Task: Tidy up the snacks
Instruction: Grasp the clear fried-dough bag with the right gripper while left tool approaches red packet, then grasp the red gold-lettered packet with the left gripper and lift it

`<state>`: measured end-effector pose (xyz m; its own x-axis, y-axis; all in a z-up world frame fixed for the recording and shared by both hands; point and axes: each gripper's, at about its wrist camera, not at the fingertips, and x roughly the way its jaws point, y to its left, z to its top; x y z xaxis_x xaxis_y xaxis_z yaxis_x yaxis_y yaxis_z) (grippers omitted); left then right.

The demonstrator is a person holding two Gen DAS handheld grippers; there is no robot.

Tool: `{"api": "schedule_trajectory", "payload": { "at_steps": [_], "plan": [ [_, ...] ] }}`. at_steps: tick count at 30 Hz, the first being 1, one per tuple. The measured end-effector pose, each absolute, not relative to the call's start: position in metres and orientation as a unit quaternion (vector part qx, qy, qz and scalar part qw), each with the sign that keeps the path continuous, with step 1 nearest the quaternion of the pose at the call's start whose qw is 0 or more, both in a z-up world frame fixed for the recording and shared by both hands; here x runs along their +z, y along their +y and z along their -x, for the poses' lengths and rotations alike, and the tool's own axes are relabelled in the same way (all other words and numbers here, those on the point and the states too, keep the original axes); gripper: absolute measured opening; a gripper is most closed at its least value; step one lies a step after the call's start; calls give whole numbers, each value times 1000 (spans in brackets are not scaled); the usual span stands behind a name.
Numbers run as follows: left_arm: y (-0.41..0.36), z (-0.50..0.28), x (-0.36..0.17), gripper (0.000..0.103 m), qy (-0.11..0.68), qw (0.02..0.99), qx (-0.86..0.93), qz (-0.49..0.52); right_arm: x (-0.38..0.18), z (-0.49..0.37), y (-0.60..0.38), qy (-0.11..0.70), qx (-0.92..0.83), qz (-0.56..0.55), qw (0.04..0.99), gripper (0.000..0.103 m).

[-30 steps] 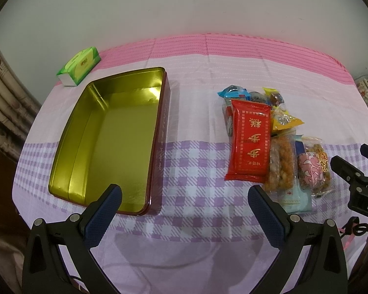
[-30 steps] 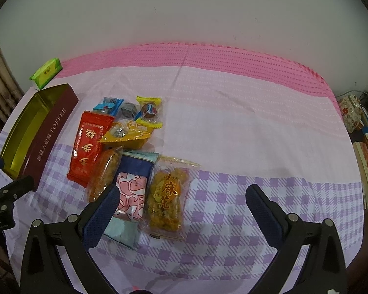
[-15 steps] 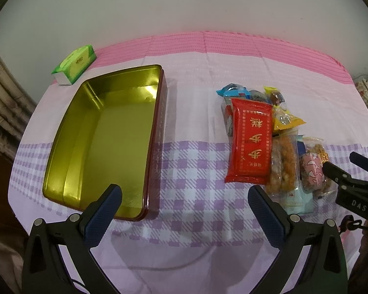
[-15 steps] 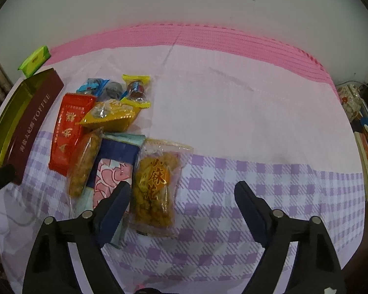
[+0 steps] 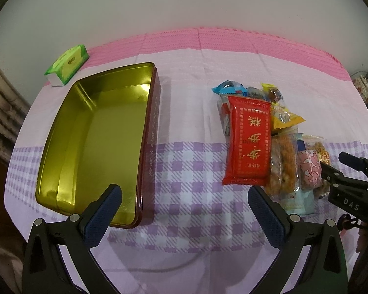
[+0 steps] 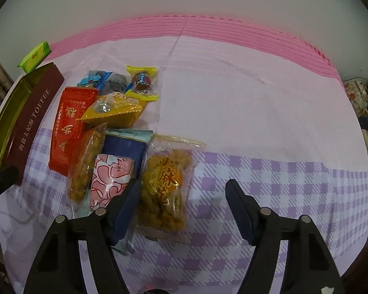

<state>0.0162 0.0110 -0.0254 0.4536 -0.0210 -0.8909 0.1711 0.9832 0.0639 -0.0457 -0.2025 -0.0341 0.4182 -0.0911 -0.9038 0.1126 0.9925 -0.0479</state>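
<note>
Snack packet (image 6: 164, 186) between right tool's (image 6: 182, 202) closing jaws (untouched), steeply down-tilted; left tool (image 5: 184, 203) apart.

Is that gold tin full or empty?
Empty: the toffee tin shows only its bare gold floor and walls, with no lid on it. All the snack packets lie outside, beside it on the tablecloth.

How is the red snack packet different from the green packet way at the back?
The red packet is bigger and lies in the snack pile; the green packet is smaller and sits alone beyond the gold tin. Red has gold writing; green has a pale label. Both rest on the tablecloth.
</note>
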Motion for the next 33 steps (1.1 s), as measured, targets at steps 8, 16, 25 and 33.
{"api": "schedule_trajectory", "payload": {
  "at_steps": [8,16,25,33],
  "plan": [
    [10,-18,-27,102,521,848,-56,-74,-35,42,-205,543,-82,17,836,67],
    [10,-20,-29,102,523,847,-60,-74,-43,40,-201,548,-79,25,832,65],
    [1,-28,-29,102,524,846,-71,-77,-48,38,-219,550,-74,-19,832,38],
    [-14,-41,-29,102,521,845,-88,-79,-47,39,-248,560,-95,-28,823,37]
  ]
}}
